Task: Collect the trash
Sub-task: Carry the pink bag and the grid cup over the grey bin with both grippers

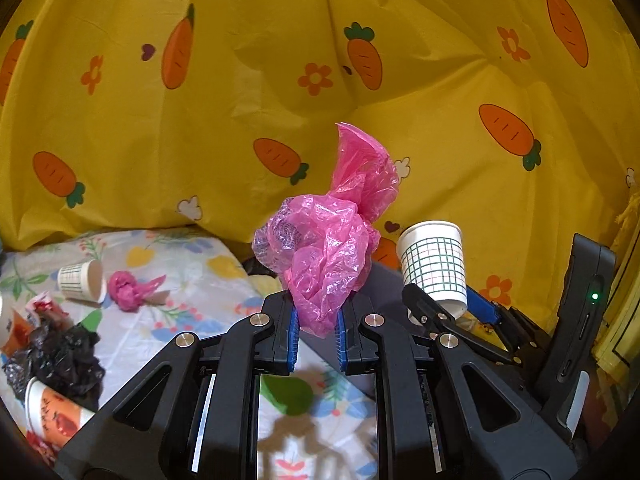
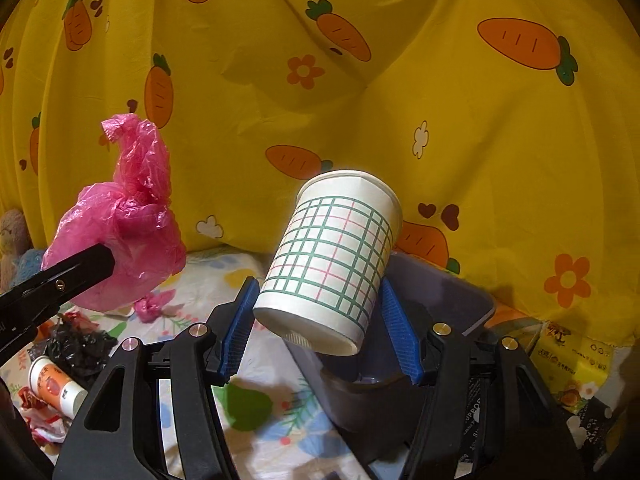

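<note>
My left hand-held gripper (image 1: 316,330) was clenched on a crumpled pink plastic bag (image 1: 328,240), limp and slippery, bunched above its pads. My right hand-held gripper (image 2: 320,322) clasped a light, crushable checked paper cup (image 2: 332,260) by its sides, tilted above the grey bin (image 2: 448,300) just ahead.

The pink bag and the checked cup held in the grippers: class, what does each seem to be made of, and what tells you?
Pink bag: thin plastic film, glossy and translucent; it crumples into sharp shiny creases.
Checked cup: probably paper, matte white with a printed green and red grid; it has a rolled rim and a recessed base. Any inner coating cannot be seen.
</note>
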`<move>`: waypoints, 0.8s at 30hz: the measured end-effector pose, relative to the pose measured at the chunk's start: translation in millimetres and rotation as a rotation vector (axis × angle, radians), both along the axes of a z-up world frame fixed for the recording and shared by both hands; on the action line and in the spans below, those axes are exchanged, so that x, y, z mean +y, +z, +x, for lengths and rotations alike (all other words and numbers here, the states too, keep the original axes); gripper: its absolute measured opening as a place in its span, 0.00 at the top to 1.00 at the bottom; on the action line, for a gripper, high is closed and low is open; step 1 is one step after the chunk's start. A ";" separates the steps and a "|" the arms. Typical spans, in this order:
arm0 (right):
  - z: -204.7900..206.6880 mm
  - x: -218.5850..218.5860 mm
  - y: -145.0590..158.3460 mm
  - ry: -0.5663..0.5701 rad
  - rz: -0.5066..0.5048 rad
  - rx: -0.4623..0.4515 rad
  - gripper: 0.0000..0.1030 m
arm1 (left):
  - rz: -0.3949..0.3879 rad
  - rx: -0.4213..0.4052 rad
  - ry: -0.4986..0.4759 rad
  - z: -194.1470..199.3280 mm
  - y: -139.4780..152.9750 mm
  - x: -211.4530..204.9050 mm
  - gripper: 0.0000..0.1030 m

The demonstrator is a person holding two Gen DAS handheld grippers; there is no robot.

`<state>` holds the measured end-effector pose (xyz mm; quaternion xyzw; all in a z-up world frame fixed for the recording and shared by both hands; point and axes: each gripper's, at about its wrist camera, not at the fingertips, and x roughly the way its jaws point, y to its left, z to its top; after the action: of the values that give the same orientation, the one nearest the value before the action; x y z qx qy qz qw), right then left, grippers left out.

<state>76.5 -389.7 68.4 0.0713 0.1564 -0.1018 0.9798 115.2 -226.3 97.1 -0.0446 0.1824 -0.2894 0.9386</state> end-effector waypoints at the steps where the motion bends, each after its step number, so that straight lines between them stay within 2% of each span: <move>1: 0.8 -7.2 -0.7 -0.011 0.002 0.002 0.41 | -0.004 0.011 -0.017 7.4 -1.5 -7.2 0.87; 6: 12.0 -28.3 -5.5 -0.042 0.008 0.026 0.41 | -0.035 0.108 -0.088 44.3 -16.1 -33.6 0.87; 12: 25.2 -37.6 -14.5 -0.048 0.007 0.064 0.41 | -0.052 0.193 -0.144 71.2 -34.2 -52.0 0.87; 24: 39.4 -54.0 -28.0 -0.060 0.011 0.112 0.41 | -0.062 0.273 -0.190 97.3 -53.0 -77.2 0.87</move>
<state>115.9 -443.6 40.4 0.0755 0.2096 -0.1342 0.9656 212.4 -303.5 44.1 -0.0947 0.3024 -0.3735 0.8718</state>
